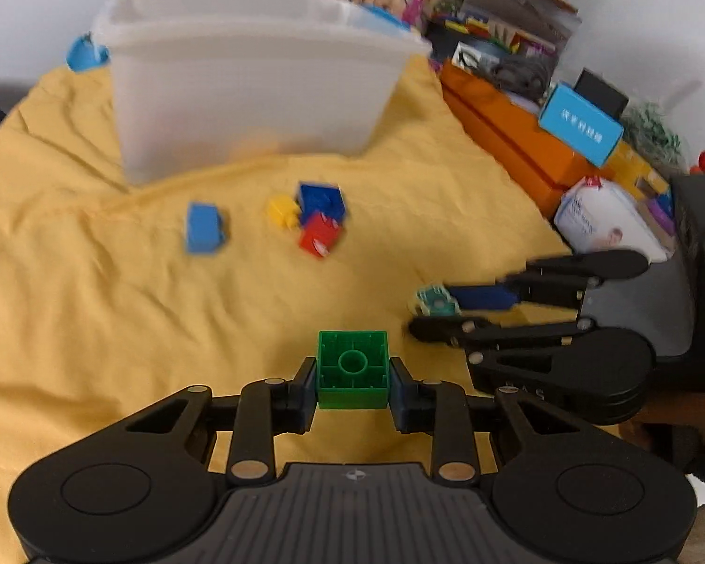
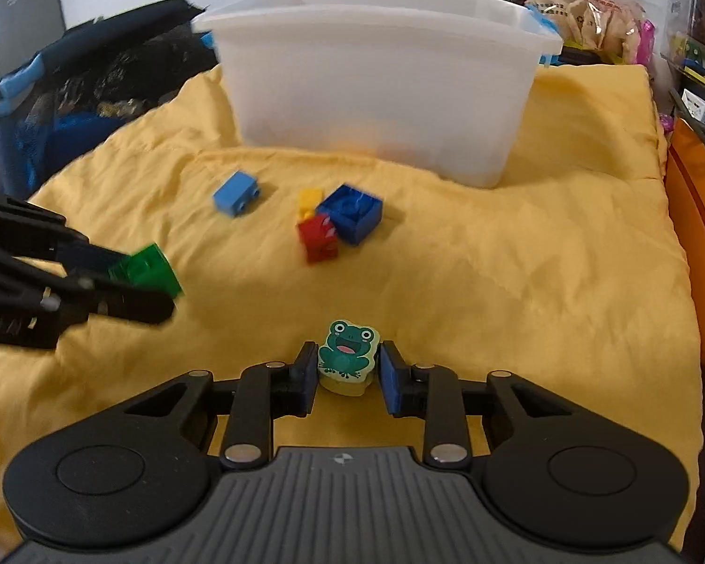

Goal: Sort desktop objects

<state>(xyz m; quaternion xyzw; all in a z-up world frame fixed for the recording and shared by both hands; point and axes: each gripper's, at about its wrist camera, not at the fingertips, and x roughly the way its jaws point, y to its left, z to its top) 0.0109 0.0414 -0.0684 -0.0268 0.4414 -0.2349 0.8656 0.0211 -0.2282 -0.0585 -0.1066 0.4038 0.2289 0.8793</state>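
Note:
My left gripper [image 1: 352, 383] is shut on a green brick [image 1: 352, 369], held with its hollow underside facing the camera, above the yellow cloth [image 1: 117, 319]. It also shows in the right wrist view [image 2: 145, 272]. My right gripper [image 2: 345, 371] is shut on a frog eraser [image 2: 348, 355]; it appears at the right of the left wrist view [image 1: 434, 301]. A light blue brick [image 2: 236, 192], a yellow brick [image 2: 309, 199], a red brick [image 2: 318, 237] and a dark blue brick [image 2: 350, 211] lie on the cloth before a white plastic bin [image 2: 376, 89].
An orange box [image 1: 507, 141], a blue carton [image 1: 580, 124] and a tissue pack [image 1: 601, 221] crowd the right edge. A dark bag [image 2: 70, 103] lies at the left. Snack bags [image 2: 587, 4] and boxes stand behind the bin.

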